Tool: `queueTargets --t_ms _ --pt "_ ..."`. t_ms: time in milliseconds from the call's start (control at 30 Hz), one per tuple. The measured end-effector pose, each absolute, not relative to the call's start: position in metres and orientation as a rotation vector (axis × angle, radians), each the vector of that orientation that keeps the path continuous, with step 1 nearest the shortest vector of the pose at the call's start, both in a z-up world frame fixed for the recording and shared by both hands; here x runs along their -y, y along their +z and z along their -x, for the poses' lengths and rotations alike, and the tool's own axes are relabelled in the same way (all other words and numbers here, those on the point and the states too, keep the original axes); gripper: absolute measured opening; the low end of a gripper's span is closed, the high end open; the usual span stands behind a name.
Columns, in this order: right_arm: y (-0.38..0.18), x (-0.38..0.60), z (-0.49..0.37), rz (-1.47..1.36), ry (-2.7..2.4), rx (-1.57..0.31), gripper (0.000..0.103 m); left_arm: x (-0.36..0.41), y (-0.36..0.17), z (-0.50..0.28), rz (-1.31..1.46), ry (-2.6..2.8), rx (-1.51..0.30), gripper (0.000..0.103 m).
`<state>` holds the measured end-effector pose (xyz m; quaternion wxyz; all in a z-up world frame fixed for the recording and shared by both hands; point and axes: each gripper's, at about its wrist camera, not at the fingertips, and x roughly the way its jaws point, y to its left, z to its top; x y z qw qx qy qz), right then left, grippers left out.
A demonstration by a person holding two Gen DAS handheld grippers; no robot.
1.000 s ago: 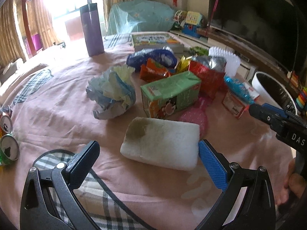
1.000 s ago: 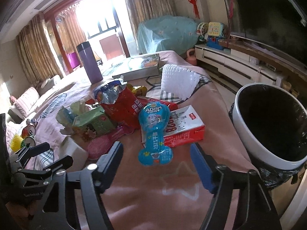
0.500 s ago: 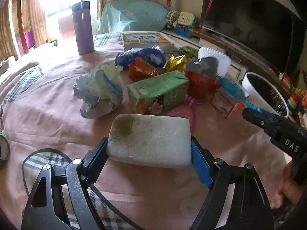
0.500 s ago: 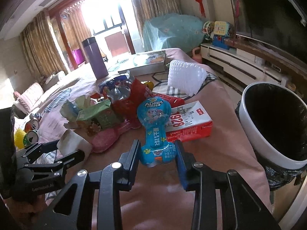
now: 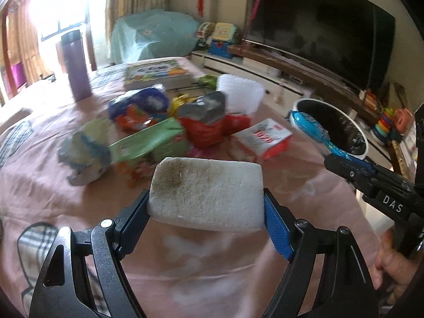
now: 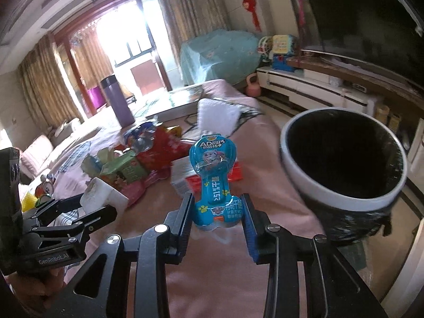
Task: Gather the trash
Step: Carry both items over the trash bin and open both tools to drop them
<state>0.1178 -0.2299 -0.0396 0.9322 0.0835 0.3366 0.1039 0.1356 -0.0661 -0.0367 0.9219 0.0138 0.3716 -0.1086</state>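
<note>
- The white foam block (image 5: pixel 206 190), soiled brown at one corner, is clamped between the jaws of the left gripper (image 5: pixel 206 212), which have just closed on it above the pink tablecloth (image 5: pixel 39 185).
- The blue bone-shaped packet (image 6: pixel 216 182) is gripped at its lower end by the right gripper (image 6: pixel 217 220), whose jaws have likewise just closed, near the bin (image 6: pixel 341 161).
- Beyond the block, cartons and crumpled wrappers are heaped left of the bin.
</note>
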Motion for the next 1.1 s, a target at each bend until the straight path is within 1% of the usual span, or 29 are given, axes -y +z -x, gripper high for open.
queueTargets --t_ms 667,1100 --pt "-0.032 0.335 -0.118 -0.248 0.029 -0.643 0.035 0.177 -0.019 -0.173 -0.133 -0.419 -0.752 0.081" --pt "-0.038 0.379 -0.135 -0.268 -0.015 -0.68 0.036 0.241 -0.016 -0.206 -0.19 -0.492 -0.755 0.082"
